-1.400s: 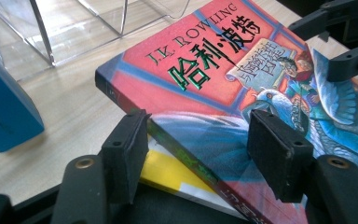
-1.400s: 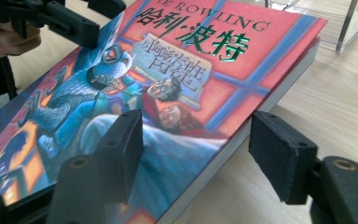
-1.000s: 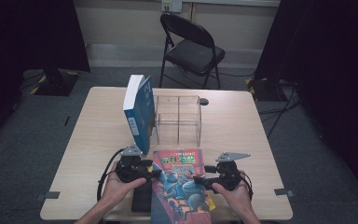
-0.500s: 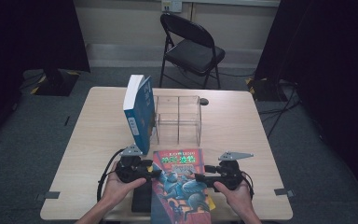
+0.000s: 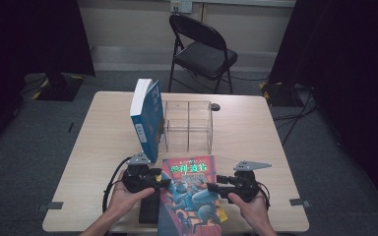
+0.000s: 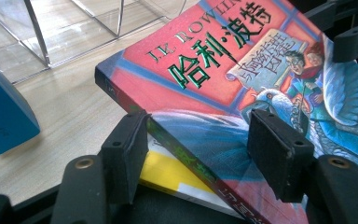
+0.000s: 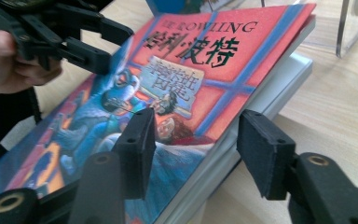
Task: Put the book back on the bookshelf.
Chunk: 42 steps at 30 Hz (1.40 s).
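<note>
A thick red and blue book [image 5: 189, 191] with green Chinese lettering lies at the table's front edge on top of a yellow and white book [image 6: 168, 175]. My left gripper [image 5: 165, 181] holds its spine side: in the left gripper view one pad sits on the cover [image 6: 214, 70] and the other under the spine, left gripper [image 6: 200, 135]. My right gripper [image 5: 211, 187] straddles the page edge, and its jaws have just been closing. In the right gripper view, right gripper [image 7: 196, 135], one pad hovers over the cover [image 7: 205, 60] and the other stands off the pages with a gap.
A blue book [image 5: 147, 120] stands upright against a clear acrylic divider box [image 5: 189, 125] in the table's middle. A small dark object [image 5: 215, 106] lies behind the box. A black item [image 5: 150, 211] lies under the stack. A folding chair [image 5: 202, 49] stands beyond the table.
The right gripper has edged left onto the book's right edge and its jaws stand narrower. The left gripper and the book have stayed put.
</note>
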Tool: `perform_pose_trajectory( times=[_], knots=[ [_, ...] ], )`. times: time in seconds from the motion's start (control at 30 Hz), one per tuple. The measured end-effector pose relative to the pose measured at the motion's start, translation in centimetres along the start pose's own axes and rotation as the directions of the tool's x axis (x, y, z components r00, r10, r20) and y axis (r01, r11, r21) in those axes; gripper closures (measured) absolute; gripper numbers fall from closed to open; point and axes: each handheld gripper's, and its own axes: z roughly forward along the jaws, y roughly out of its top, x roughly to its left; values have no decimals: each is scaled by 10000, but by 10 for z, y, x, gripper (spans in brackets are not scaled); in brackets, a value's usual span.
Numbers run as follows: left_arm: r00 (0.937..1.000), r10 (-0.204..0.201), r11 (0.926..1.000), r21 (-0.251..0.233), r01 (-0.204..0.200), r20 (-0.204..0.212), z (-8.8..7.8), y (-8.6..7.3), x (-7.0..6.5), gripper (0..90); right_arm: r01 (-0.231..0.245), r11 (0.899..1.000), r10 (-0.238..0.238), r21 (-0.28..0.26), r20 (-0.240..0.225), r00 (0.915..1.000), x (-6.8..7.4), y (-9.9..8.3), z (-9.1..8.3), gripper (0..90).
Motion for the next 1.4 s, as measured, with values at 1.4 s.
perform_pose_trajectory(
  times=[1.4],
  knots=[
    [10000, 22, 9998, -215, -23, -44, 2, -2, 0, 335, -139, 9992, 195, 379, -1514, 9883, -4, 35, 49, 736]
  ],
)
